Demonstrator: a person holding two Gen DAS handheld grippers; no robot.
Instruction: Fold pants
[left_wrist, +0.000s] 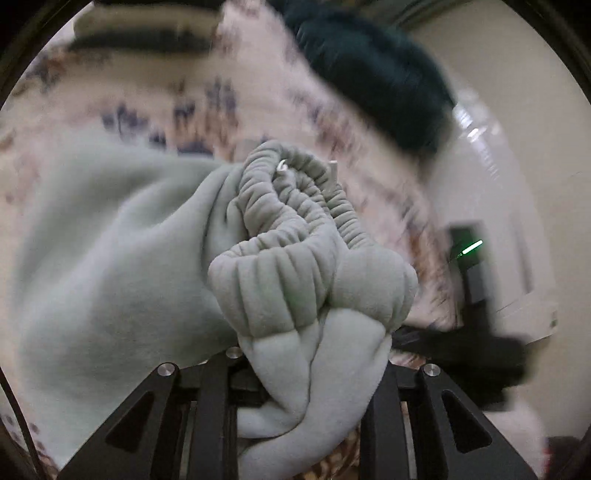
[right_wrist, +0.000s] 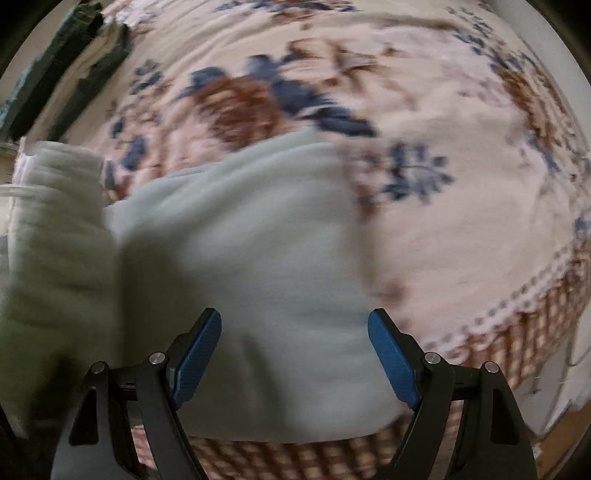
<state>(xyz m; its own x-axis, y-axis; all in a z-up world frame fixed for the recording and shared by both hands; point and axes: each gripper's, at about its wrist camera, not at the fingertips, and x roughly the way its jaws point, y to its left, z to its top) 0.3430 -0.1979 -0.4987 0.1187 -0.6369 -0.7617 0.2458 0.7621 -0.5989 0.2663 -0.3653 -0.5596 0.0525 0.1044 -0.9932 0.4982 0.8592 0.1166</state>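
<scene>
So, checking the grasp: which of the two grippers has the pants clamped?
The left gripper: pale green pants bunch between its fingers. The right gripper hangs open.

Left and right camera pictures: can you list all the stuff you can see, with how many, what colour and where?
pants: one pair, pale green, lying on the blanket, the bunched waistband lifted
blanket: one, cream with blue and brown flowers, spread under the pants
dark cloth: one, dark teal, on the far part of the blanket, too blurred to name
wall: cream, behind the blanket in the left view
left gripper: one, black, shut on the waistband
right gripper: one, black with blue pads, open above the pants
</scene>
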